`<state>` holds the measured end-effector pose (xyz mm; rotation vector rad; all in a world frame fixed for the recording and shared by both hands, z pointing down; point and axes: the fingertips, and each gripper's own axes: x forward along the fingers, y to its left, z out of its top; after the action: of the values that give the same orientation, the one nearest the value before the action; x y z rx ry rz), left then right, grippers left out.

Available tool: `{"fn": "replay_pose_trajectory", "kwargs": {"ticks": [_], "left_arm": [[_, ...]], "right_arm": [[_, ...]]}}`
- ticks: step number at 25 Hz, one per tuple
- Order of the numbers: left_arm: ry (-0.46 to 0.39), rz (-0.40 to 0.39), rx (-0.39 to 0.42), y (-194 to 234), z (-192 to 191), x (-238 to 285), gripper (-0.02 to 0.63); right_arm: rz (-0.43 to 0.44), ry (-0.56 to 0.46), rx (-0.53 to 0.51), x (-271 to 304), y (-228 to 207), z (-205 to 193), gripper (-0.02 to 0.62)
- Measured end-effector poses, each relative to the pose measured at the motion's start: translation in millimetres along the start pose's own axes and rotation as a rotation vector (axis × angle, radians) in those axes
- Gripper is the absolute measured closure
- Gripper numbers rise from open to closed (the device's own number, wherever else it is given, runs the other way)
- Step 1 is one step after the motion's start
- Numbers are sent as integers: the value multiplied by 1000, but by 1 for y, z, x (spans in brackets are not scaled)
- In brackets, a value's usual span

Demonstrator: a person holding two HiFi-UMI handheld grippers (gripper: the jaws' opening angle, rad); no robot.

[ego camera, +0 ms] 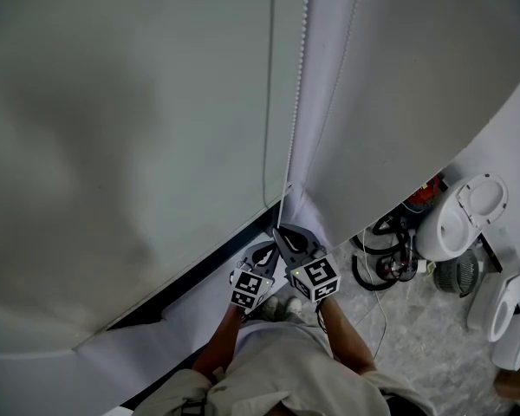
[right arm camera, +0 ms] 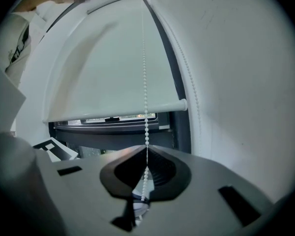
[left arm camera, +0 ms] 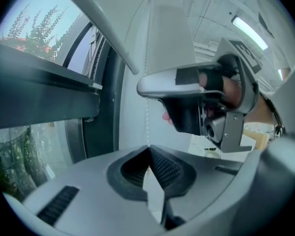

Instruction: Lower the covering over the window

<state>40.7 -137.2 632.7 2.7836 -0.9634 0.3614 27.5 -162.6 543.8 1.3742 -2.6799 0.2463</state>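
Blind point(right arm camera: 108, 68) edge leaves gap below; left gripper point(left arm camera: 148, 154) and right gripper point(right arm camera: 146, 156) jaws pinch chain point(right arm camera: 145, 82).

Workroom: ceiling strip light point(left arm camera: 247, 27), loose cables point(ego camera: 379, 263), floor fan point(ego camera: 458, 276).

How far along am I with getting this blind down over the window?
Mostly done: the roller blind covers most of the window, its bottom bar hanging low. In hand: the right gripper is shut on the bead chain, and the left gripper, close by, looks shut on the chain too. Left: a strip of glass under the bar is uncovered, so more pulling seems needed.
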Motion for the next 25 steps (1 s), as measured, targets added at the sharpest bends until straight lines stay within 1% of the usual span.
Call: {"fn": "replay_pose_trajectory", "kwargs": {"ticks": [4,6,13,15,16,17,25], "left_arm": [[-9,3,3,-3,6,-5,591],[-12,8,4,-5,8,-8,591],[-47,36,3,-2,22,-19,586],[-61,42,6,-2,29,-25,558],[-68,43,5,-2,32,-28,533],[-76,44,5,-3,36,-30,525],[-167,71,41,-5,81,-51,525]], "right_arm": [[-17,27,-50,-3,3,2,594],[-24,32,-65,-4,3,4,579],[-44,8,-93,-9,1,11,507],[-57,5,-106,-13,2,12,477],[-64,4,-110,-16,2,13,476],[-70,2,-111,-19,1,13,476],[-102,-38,-117,-45,0,29,499]]}}
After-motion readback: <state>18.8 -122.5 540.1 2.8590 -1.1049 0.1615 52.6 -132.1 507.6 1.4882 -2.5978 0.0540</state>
